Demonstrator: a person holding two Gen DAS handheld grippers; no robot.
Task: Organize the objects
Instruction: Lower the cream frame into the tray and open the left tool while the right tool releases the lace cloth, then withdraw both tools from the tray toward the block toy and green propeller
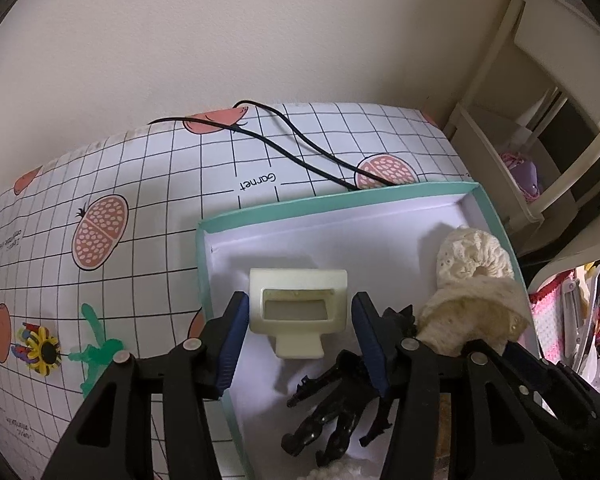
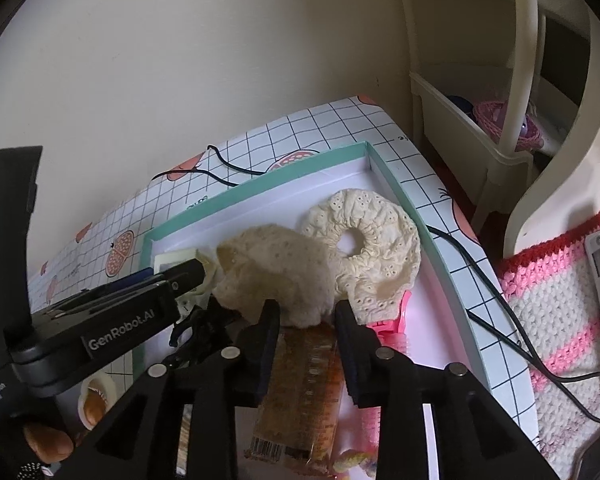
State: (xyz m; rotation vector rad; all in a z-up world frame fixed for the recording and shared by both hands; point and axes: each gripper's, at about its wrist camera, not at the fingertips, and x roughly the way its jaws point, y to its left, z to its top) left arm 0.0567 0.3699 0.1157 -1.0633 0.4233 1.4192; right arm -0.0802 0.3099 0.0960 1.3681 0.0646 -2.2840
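Observation:
A shallow box with a mint-green rim point(image 1: 340, 198) point(image 2: 256, 192) lies on the grid-pattern tablecloth. Inside it are a cream plastic clip point(image 1: 298, 312), a black claw clip point(image 1: 332, 400), two cream lace scrunchies point(image 2: 364, 240) point(image 2: 276, 280) and a pink clip point(image 2: 392, 320). My left gripper point(image 1: 300, 340) is open, its blue pads close on either side of the cream clip with thin gaps. My right gripper point(image 2: 308, 344) is open just short of the nearer scrunchie. An orange-brown snack packet point(image 2: 304, 384) lies under it, showing between its fingers.
On the cloth left of the box lie a colourful flower clip point(image 1: 40, 348) and a green plastic piece point(image 1: 96, 348). A black cable point(image 1: 300, 152) runs across the table behind the box. A cream shelf unit point(image 1: 540, 120) and a pink-and-white crochet piece point(image 2: 560, 300) stand at the right.

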